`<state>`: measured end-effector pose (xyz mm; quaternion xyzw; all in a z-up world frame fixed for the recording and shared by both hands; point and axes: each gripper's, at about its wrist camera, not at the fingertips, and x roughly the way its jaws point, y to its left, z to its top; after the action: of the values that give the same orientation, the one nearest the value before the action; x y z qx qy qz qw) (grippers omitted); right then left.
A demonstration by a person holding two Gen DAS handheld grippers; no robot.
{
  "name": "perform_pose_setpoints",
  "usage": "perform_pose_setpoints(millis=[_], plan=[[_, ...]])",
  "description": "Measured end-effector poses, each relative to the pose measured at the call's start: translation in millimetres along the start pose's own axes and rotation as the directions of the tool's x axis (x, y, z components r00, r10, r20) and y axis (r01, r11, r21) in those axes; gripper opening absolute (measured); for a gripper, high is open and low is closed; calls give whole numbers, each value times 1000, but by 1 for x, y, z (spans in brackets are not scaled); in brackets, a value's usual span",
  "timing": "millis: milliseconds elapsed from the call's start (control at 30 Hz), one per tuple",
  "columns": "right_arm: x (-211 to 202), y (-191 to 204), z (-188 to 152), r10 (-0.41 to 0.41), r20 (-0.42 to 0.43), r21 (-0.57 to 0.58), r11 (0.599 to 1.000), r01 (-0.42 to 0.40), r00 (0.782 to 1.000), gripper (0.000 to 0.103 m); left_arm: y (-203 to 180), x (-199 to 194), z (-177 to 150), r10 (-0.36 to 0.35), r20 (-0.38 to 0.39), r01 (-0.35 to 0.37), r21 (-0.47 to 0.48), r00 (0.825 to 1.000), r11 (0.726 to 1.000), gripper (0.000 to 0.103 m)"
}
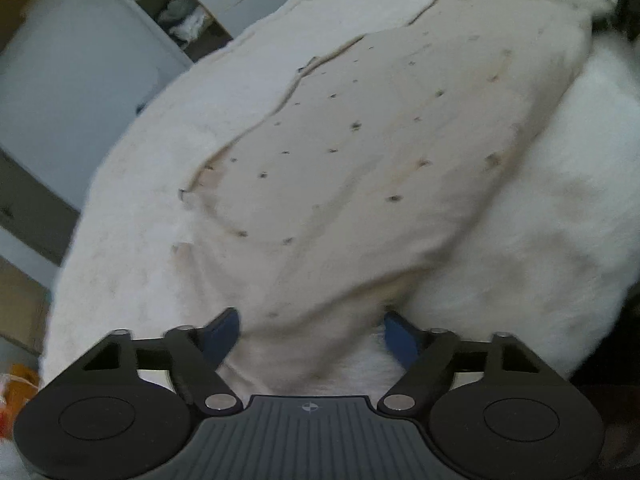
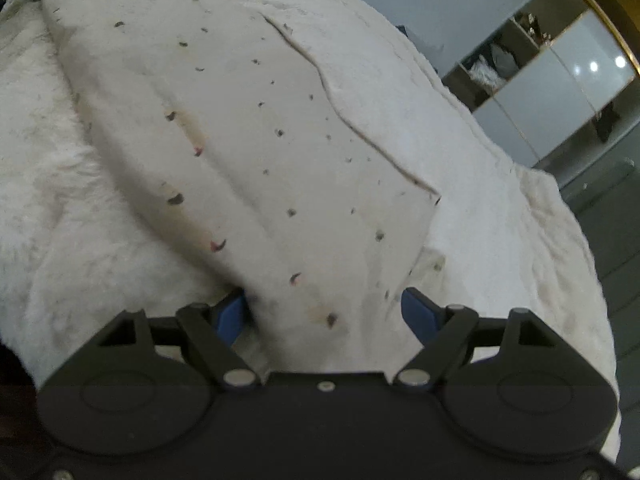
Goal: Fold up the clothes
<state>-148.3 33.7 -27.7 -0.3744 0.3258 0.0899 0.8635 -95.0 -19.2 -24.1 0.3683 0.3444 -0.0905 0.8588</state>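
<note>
Only the left view shows an orange object (image 1: pixel 18 376) beside the left hand-held gripper (image 1: pixel 312 336). Both it and the right hand-held gripper (image 2: pixel 324 312) stand spread, the cream speckled garment (image 1: pixel 360 152) running between their blue fingers (image 2: pixel 416 312) and ahead over a fluffy white bed (image 2: pixel 500 220); contact unclear.

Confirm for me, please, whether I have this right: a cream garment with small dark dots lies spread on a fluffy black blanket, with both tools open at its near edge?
Not quite: the blanket is white, not black, as the left wrist view shows. The rest holds: the cream dotted garment lies spread on it, and the left tool and right tool stand open at its near edge.
</note>
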Motion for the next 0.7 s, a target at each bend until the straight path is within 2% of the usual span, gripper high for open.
perform_pose_setpoints(millis=[100, 133, 200, 300, 333, 367, 400, 433, 467, 500, 533, 633, 700], plan=[[2, 5, -7, -26, -13, -86, 996, 25, 1000, 75, -9, 1, -9, 55, 26, -58, 135, 998, 989, 72], [1, 8, -10, -40, -18, -124, 992, 37, 999, 75, -14, -1, -16, 81, 43, -88, 193, 996, 977, 72], [-3, 10, -18, -62, -28, -177, 983, 56, 998, 74, -17, -4, -22, 105, 60, -116, 234, 993, 965, 71], [0, 9, -21, -63, -30, -170, 984, 57, 998, 74, -22, -3, -27, 136, 103, -159, 276, 985, 948, 71], [3, 9, -22, -68, -27, -172, 983, 62, 997, 74, -27, 3, -26, 154, 135, -190, 310, 979, 932, 69], [7, 12, -21, -83, -14, -194, 978, 79, 996, 73, -32, 8, -25, 172, 165, -220, 340, 971, 914, 62], [12, 15, -20, -98, 1, -215, 972, 96, 995, 68, -34, 15, -26, 188, 180, -242, 359, 966, 901, 56], [15, 16, -20, -109, 14, -232, 967, 109, 994, 61, -32, 20, -28, 194, 182, -249, 367, 964, 896, 45], [18, 16, -21, -107, 23, -236, 965, 110, 994, 35, -31, 24, -29, 199, 185, -256, 375, 962, 891, 35], [20, 15, -21, -105, 31, -239, 965, 109, 994, 8, -28, 26, -31, 205, 187, -263, 379, 961, 887, 30], [20, 13, -21, -101, 34, -236, 966, 106, 994, 6, -23, 28, -32, 210, 187, -268, 379, 960, 886, 9], [8, -1, -15, -94, 99, -216, 970, 114, 991, 5, 6, 15, -26, 206, 200, -258, 281, 958, 924, 6], [-3, -13, -7, -94, 139, -205, 971, 122, 986, 5, 22, 5, -15, 203, 206, -251, 238, 957, 938, 6]])
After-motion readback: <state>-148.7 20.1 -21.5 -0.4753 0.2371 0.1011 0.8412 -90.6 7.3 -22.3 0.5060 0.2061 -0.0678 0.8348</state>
